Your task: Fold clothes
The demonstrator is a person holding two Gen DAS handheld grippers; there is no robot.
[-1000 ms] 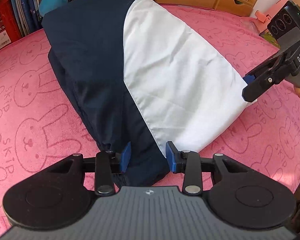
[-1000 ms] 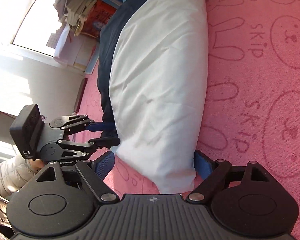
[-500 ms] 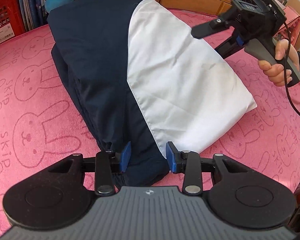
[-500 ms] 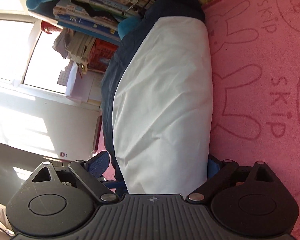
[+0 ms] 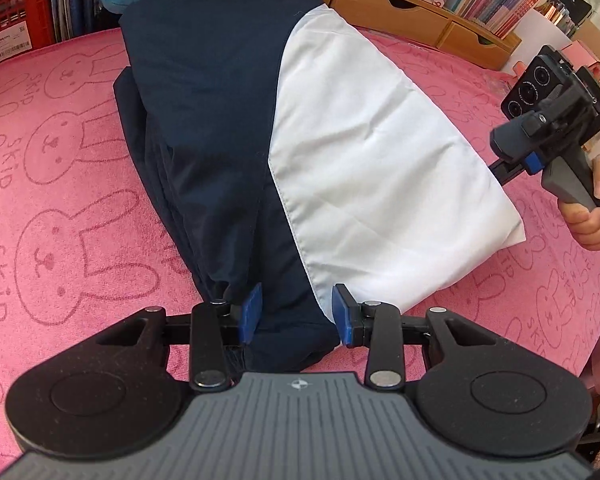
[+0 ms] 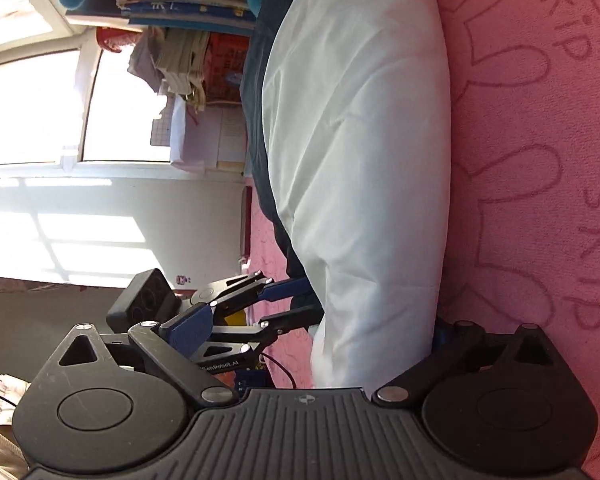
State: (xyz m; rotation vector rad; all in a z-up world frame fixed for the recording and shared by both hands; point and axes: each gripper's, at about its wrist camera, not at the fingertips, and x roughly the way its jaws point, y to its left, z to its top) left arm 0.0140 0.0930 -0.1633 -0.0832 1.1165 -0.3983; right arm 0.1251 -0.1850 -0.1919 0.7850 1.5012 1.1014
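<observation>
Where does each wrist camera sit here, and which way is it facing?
Left wrist: on the left gripper, looking down along the folded navy-and-white garment; the other hand shows at right.
Right wrist: on the right gripper, rolled sideways, at the garment's white end; its jaws are opening around it.
Shared: garment, pink bunny cloth.
</observation>
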